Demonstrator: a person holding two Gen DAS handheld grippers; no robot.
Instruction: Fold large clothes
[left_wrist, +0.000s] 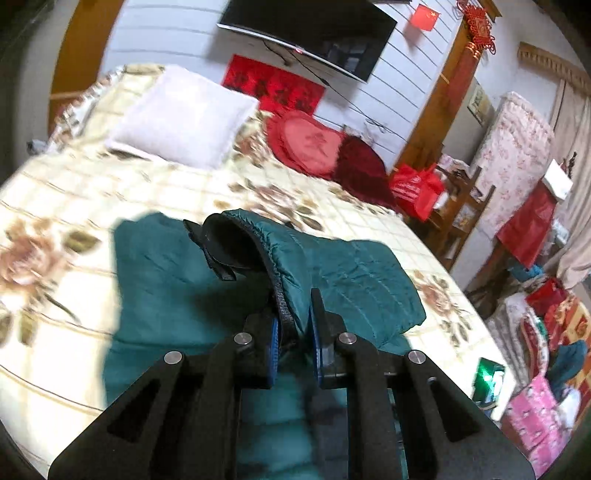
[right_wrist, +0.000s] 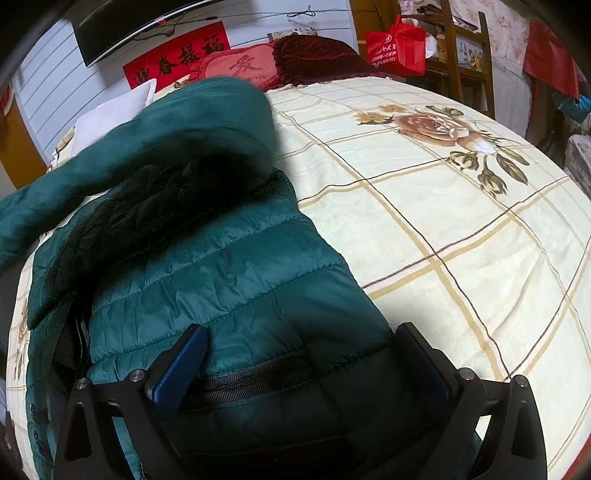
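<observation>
Jacket (right_wrist: 229, 266) lies on the bed (right_wrist: 443, 229); the left tongs (left_wrist: 293, 332) pinch its sleeve cuff, likely to fold it inward. The right tongs (right_wrist: 306, 369) stand wide apart around the hem (gripping nothing)

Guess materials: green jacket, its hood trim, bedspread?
Green jacket: likely thin nylon or polyester shell over padding; slight sheen, stitched quilt lines, fine crinkles. Hood trim: dark, fuzzy, probably faux fur, blurred. Bedspread: matte woven cotton-like cloth, printed flowers and grid.
</observation>
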